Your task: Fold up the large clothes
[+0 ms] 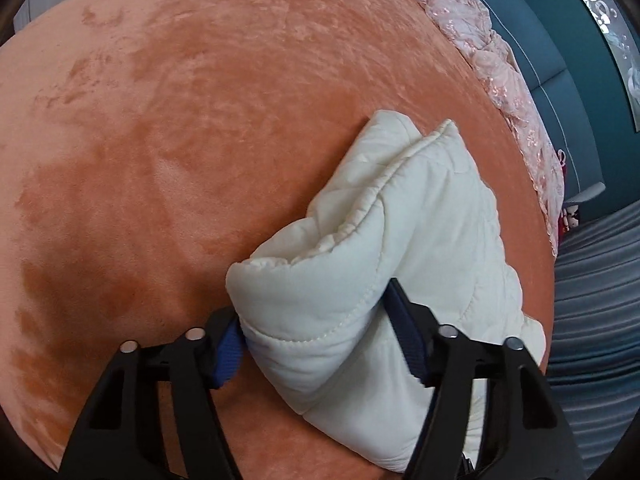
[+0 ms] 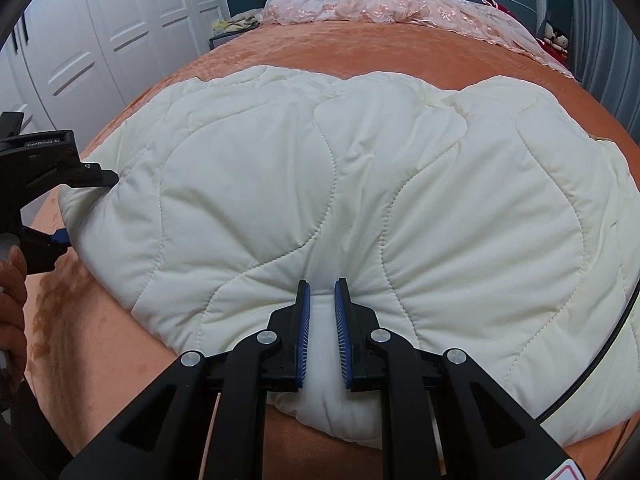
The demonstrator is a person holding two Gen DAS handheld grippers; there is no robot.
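Both grippers gripping quilted jacket, mid-fold

Cream jacket (image 2: 340, 184) fills frame centre on orange bed (image 2: 360, 44). Right gripper (image 2: 322, 304) clamped on bottom-centre hem; left gripper (image 2: 86, 210) pinching left edge. Next prob: lift both tog., fold over.

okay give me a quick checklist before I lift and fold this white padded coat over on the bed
1. Right tool clamped on the white padded coat near edge: ok.
2. Left tool around the coat's thick end, pads touching: ok; firm grip: cannot tell.
3. Both tools on the same coat: ok, left tool shows at its left end in the right wrist view.
4. Orange bedspread beyond the coat bare: ok.
5. Pink lace fabric apart from the coat: ok.
6. Coat's underside layers lying flat: cannot tell.
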